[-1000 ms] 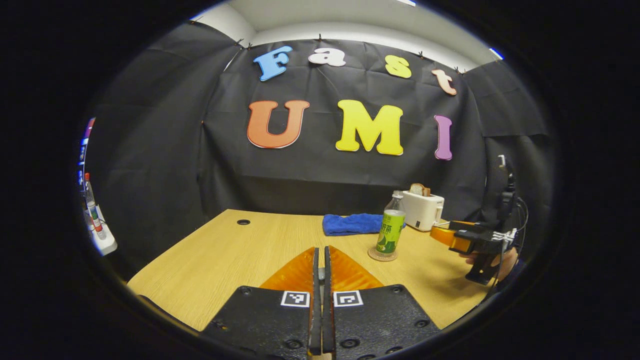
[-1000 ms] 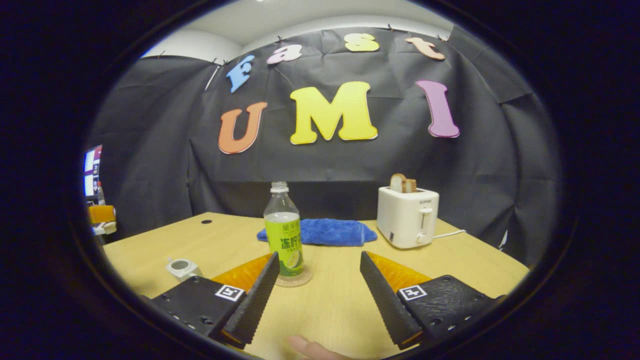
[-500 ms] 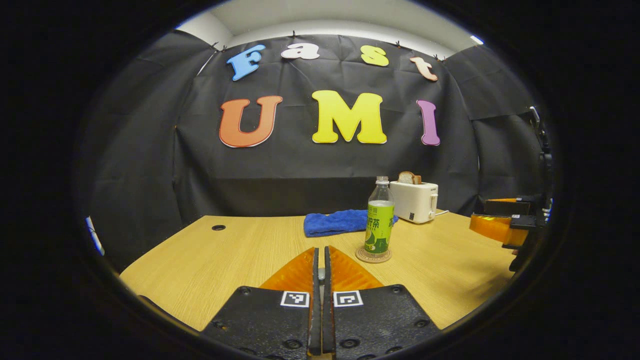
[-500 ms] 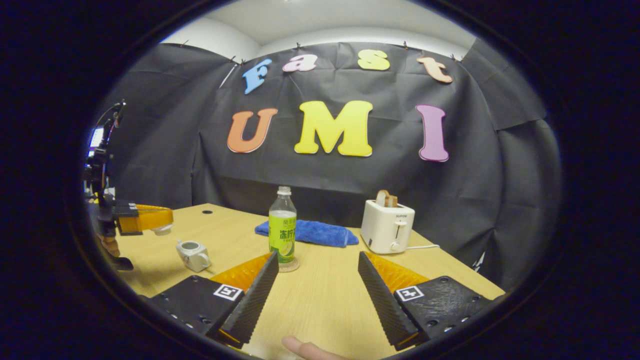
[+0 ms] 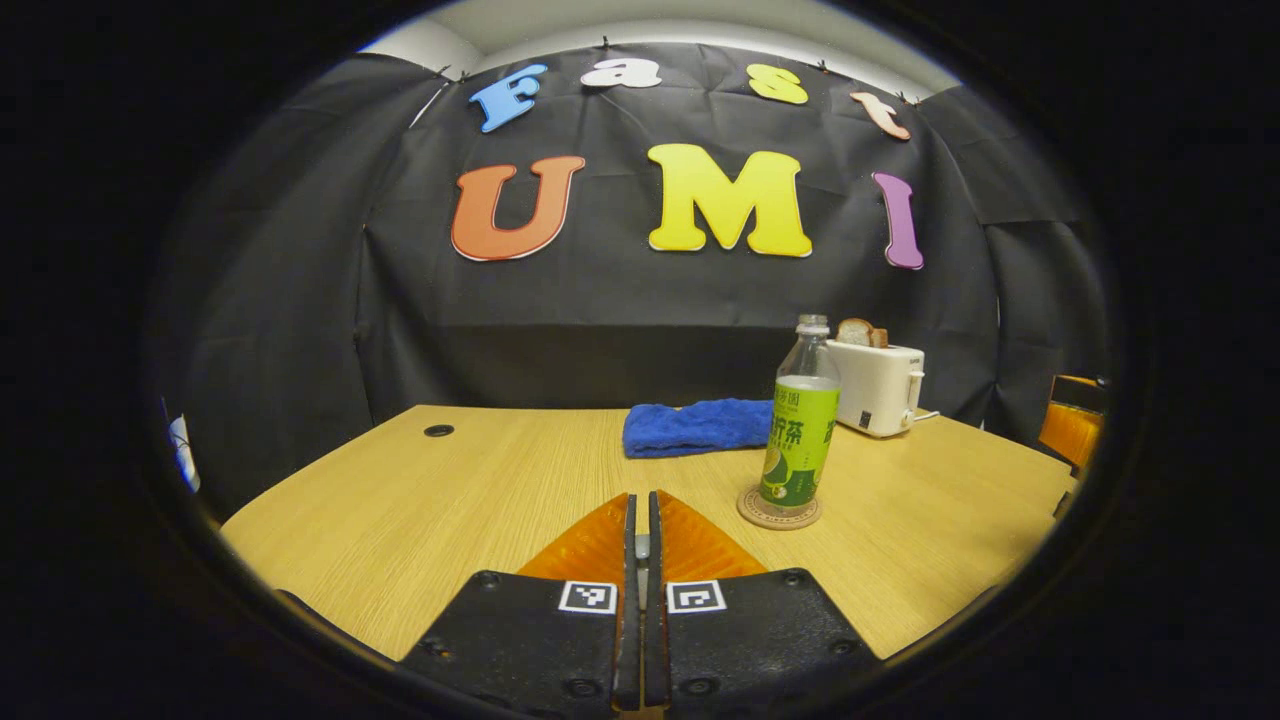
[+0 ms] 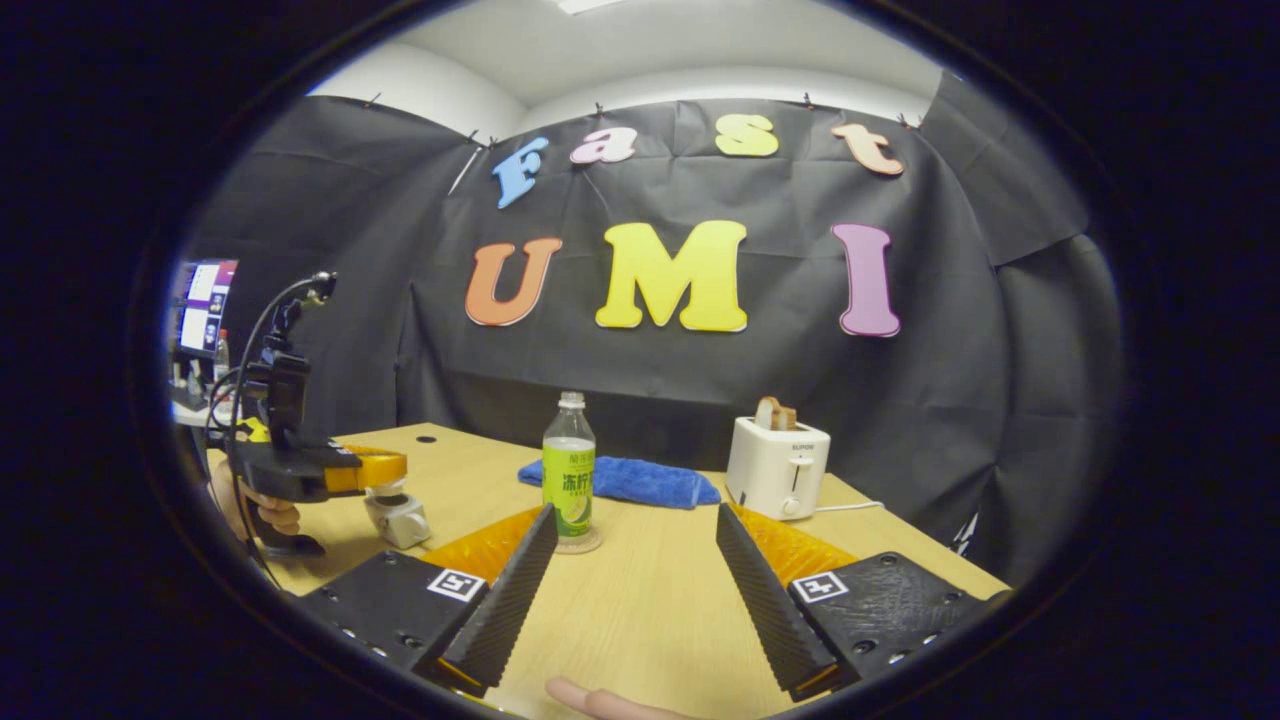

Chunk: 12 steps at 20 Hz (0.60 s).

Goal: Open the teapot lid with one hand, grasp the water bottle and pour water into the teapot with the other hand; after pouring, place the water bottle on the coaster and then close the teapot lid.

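Observation:
A clear water bottle with a green label (image 5: 798, 430) stands upright on a round coaster (image 5: 779, 510) at mid-table. In the left gripper view my left gripper (image 5: 640, 590) has its fingers pressed together. The right gripper view shows that gripper (image 6: 388, 470) directly above the small white teapot (image 6: 400, 520). It is shut on the white lid (image 6: 385, 488), which sits at the pot's top. My right gripper (image 6: 630, 590) is open and empty, a short way back from the bottle (image 6: 568, 480) and coaster (image 6: 577, 543).
A blue towel (image 6: 620, 480) lies behind the bottle, and a white toaster (image 6: 778, 468) with bread stands to its right. A hand (image 6: 250, 505) holds the left gripper. A fingertip (image 6: 600, 700) shows at the bottom edge. Screens (image 6: 200, 310) sit beyond the table's left side.
The left gripper carried the lid to the right and lowered it onto the teapot. The right gripper drew back from the bottle and stayed open.

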{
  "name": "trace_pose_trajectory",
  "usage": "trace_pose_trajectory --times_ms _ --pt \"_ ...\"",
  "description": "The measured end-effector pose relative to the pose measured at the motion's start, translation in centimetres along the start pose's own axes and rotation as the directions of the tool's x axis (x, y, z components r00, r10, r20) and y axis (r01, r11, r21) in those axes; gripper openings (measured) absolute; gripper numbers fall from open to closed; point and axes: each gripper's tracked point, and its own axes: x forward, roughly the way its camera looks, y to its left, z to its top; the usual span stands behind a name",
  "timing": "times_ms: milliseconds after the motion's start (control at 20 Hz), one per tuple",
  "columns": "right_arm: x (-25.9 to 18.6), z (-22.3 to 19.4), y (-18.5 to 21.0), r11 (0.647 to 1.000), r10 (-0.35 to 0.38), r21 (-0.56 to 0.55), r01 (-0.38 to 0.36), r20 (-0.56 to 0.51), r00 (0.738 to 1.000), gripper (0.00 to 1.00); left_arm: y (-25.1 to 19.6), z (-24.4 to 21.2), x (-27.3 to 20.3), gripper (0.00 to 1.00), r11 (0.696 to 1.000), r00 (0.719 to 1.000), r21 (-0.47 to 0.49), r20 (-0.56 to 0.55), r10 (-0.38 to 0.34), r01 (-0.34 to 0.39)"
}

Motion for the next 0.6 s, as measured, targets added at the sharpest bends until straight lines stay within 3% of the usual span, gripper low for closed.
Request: trace_pose_trajectory --times_ms 200,350,600 --pt "-0.1 0.1 0.4 1.0 0.007 -0.015 -0.007 0.004 1.0 0.95 0.0 -2.1 0.8 0.05 1.0 0.999 -0.001 -0.045 0.009 -0.009" --pt "-0.4 0.4 1.5 0.999 0.034 -0.017 -0.034 0.011 0.999 0.95 0.2 -2.0 0.8 0.06 0.998 0.999 0.053 -0.026 0.033 -0.031" --pt "-1.0 0.4 3.2 0.998 0.06 -0.018 -0.06 -0.006 0.998 0.95 0.0 -2.0 1.0 0.07 0.998 0.998 0.017 -0.008 0.059 -0.059"
